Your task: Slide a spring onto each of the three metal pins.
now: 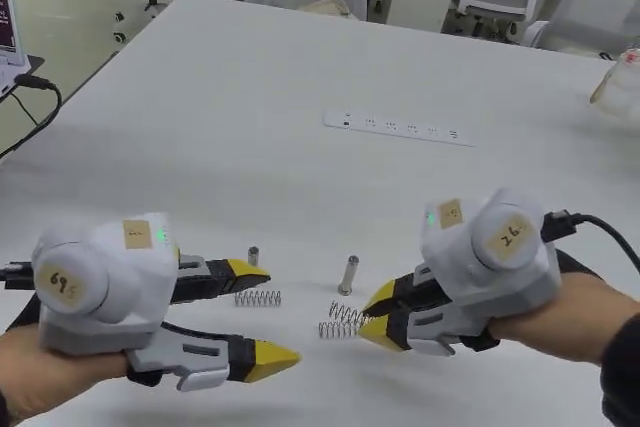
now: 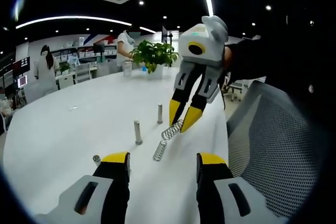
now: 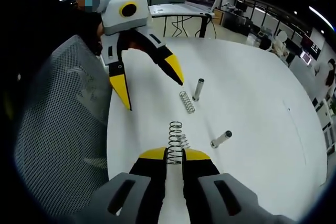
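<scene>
Pinching a spring (image 3: 175,140) endwise, seemingly to thread a pin (image 3: 199,88), the right gripper (image 3: 175,156) leads; the left gripper (image 2: 163,158) hovers, fingers (image 2: 116,159) spread.

There are three metal pins (image 2: 137,132), three springs (image 1: 258,298), one power strip (image 1: 398,128), one left gripper (image 1: 278,314) and one right gripper (image 1: 367,313).

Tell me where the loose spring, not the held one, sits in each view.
Head view: loose spring lower centre-left.
Left gripper view: spring at centre, ahead of the jaws.
Right gripper view: spring just above centre.
Shared landmark: second spring pinched in the right hand-held gripper.
</scene>
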Action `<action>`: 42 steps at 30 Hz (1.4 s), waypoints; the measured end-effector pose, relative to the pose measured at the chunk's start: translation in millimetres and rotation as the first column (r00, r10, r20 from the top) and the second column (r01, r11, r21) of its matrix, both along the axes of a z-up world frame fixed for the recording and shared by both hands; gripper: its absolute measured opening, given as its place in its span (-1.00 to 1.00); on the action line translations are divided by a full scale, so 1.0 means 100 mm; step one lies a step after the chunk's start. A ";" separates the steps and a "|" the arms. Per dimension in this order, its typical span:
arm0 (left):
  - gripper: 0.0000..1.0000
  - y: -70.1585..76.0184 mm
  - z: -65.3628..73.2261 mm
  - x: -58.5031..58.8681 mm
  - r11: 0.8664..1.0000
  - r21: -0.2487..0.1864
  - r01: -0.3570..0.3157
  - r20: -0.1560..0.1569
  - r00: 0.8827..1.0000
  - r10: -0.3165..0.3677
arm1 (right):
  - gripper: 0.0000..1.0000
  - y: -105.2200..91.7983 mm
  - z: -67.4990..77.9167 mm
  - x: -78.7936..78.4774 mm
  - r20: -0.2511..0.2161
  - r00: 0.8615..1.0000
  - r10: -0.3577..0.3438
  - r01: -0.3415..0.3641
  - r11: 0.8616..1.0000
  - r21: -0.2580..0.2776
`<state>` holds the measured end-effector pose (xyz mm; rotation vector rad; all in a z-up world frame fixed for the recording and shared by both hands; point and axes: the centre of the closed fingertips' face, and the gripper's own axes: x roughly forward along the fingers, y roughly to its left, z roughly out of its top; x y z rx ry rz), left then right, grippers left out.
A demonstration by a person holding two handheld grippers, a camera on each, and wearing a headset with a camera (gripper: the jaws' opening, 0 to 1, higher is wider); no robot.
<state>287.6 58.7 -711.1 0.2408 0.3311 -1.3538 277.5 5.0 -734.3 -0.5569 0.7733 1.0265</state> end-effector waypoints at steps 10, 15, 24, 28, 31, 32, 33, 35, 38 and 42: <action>-0.27 -0.12 -0.05 -0.08 0.998 0.020 0.066 0.005 0.998 -0.066 | -0.84 0.07 -0.01 -0.05 -0.007 0.999 0.034 -0.034 0.999 -0.006; -0.35 -0.16 -0.05 -0.12 0.996 0.024 0.089 0.007 0.996 -0.089 | -0.84 0.13 -0.01 -0.08 -0.011 0.999 0.052 -0.052 0.999 -0.001; -0.47 -0.24 -0.05 -0.18 0.990 0.036 0.138 0.037 0.990 -0.139 | -0.84 0.22 0.00 -0.12 -0.015 0.996 0.092 -0.092 0.996 -0.004; -0.56 -0.24 -0.06 -0.19 0.988 0.044 0.150 0.053 0.987 -0.152 | -0.84 0.24 0.01 -0.13 -0.019 0.995 0.102 -0.102 0.995 -0.001; -0.66 -0.25 -0.08 -0.20 0.985 0.053 0.162 0.067 0.984 -0.165 | -0.84 0.25 0.02 -0.15 -0.021 0.993 0.114 -0.114 0.993 -0.003; -0.69 -0.25 -0.08 -0.20 0.985 0.056 0.165 0.070 0.983 -0.169 | -0.84 0.25 0.02 -0.16 -0.022 0.993 0.116 -0.116 0.993 -0.003; -0.72 -0.25 -0.08 -0.21 0.984 0.058 0.169 0.073 0.982 -0.173 | -0.84 0.26 0.02 -0.16 -0.023 0.992 0.120 -0.121 0.993 -0.004; -0.78 -0.24 -0.09 -0.20 0.982 0.067 0.175 0.089 0.980 -0.180 | -0.84 0.26 0.02 -0.17 -0.027 0.992 0.126 -0.126 0.992 -0.004; -0.83 -0.24 -0.10 -0.20 0.981 0.072 0.178 0.097 0.978 -0.185 | -0.84 0.26 0.02 -0.19 -0.031 0.991 0.133 -0.134 0.991 -0.005; -0.87 -0.24 -0.11 -0.22 0.978 0.081 0.191 0.108 0.974 -0.199 | -0.84 0.28 0.03 -0.22 -0.036 0.988 0.153 -0.153 0.988 0.004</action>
